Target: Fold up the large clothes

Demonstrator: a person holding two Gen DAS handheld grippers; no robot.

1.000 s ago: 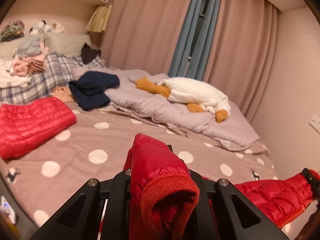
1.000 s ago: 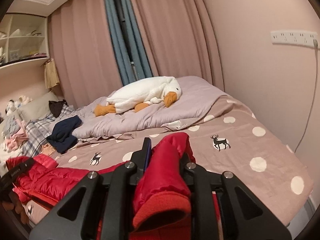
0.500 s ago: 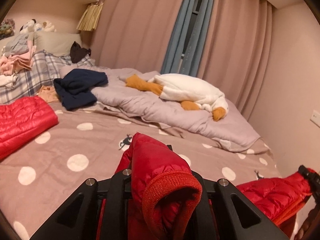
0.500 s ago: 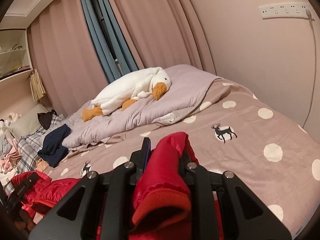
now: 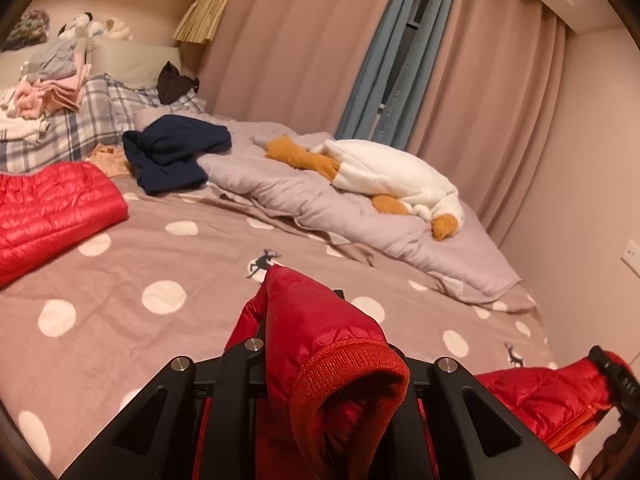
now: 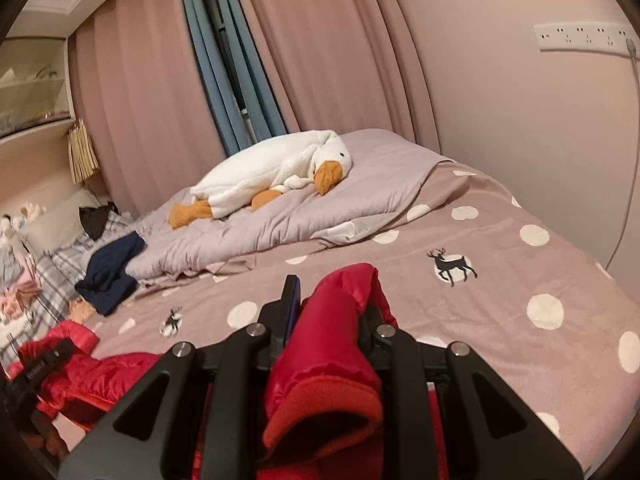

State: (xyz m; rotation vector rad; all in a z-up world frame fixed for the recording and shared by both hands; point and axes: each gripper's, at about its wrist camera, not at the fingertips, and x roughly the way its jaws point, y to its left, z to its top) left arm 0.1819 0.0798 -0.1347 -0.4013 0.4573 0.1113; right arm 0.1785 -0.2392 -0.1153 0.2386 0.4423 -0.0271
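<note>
At nine o'clock from my left gripper (image 5: 304, 320) lies a folded red jacket (image 5: 52, 212) on the dotted blanket (image 5: 160, 260). At eleven, a navy garment (image 5: 172, 152) sits against the plaid pillow (image 5: 92, 120), which carries a stack of pink clothes (image 5: 48, 96). At one, the plush goose (image 5: 384, 176) rests on the lilac quilt (image 5: 320, 212).

My left jaws are clamped on a red sleeve (image 5: 320, 344), its ribbed cuff (image 5: 352, 364) hanging toward the camera. At four o'clock, my right gripper (image 5: 612, 372) pinches the other sleeve.

From my right gripper (image 6: 332, 304), the left one (image 6: 44, 360) shows at eight o'clock, with the down jacket (image 6: 100, 376) bunched between us just above the blanket (image 6: 520, 320). My right jaws are closed on their sleeve (image 6: 332, 340), cuff (image 6: 320, 408) toward the lens. The goose (image 6: 272, 168) lies at twelve, a power strip (image 6: 584, 36) on the wall at two.
</note>
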